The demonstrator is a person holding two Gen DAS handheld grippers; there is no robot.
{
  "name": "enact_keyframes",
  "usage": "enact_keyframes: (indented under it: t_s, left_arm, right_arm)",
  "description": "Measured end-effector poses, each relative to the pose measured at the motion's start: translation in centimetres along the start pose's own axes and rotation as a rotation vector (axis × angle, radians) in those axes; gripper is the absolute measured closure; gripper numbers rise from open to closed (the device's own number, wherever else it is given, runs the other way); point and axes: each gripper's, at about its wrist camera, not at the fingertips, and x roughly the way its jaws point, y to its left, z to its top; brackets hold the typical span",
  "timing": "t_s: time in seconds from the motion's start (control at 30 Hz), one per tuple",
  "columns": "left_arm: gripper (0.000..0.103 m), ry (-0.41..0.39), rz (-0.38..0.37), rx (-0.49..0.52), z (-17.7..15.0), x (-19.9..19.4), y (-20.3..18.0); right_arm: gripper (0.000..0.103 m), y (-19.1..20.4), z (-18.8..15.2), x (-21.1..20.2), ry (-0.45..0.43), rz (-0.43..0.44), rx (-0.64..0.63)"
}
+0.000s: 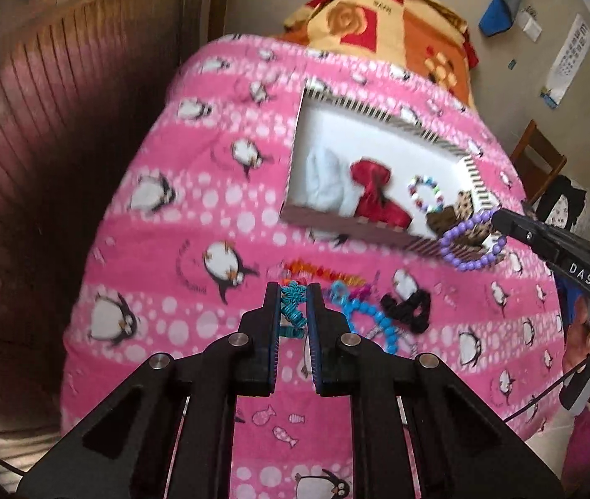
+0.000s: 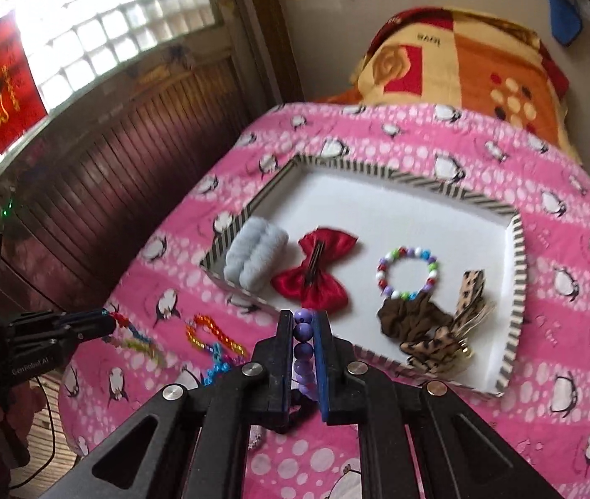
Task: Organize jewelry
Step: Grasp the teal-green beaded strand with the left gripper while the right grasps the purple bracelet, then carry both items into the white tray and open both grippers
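Note:
My left gripper (image 1: 295, 291) is shut on a teal snowflake-shaped trinket (image 1: 293, 296), held above the pink blanket. In the right wrist view a coloured bead strand (image 2: 139, 339) trails from the left gripper (image 2: 108, 319). The right gripper (image 2: 304, 317) is shut on a purple bead bracelet (image 2: 304, 343), which hangs in a loop (image 1: 461, 249) at the near right corner of the striped tray (image 2: 517, 274). Inside the tray lie a pale fluffy scrunchie (image 2: 255, 264), a red bow (image 2: 315, 274), a multicolour bead bracelet (image 2: 408, 272) and leopard-print hair ties (image 2: 428, 328).
On the pink penguin blanket (image 1: 195, 216) in front of the tray lie an orange bead string (image 1: 324, 271), a blue bead bracelet (image 1: 371, 318) and a black scrunchie (image 1: 407, 307). A folded orange-and-red blanket (image 2: 473, 66) sits behind. Wooden panelling (image 1: 45, 124) stands close on the left.

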Motion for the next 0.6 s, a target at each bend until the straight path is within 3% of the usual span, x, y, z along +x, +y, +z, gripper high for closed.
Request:
enact_keyframes:
  t_s: [0.27, 0.6]
  left_arm:
    - [0.092, -0.056, -0.009, 0.081, 4.4, -1.1, -2.5]
    - [0.092, -0.043, -0.026, 0.137, 10.0, 3.2, -6.7]
  right_arm:
    - [0.094, -1.4, 1.0, -1.7, -0.028, -0.047, 0.02]
    - [0.094, -4.3, 2.7, -0.2, -0.002, -0.086, 0.052]
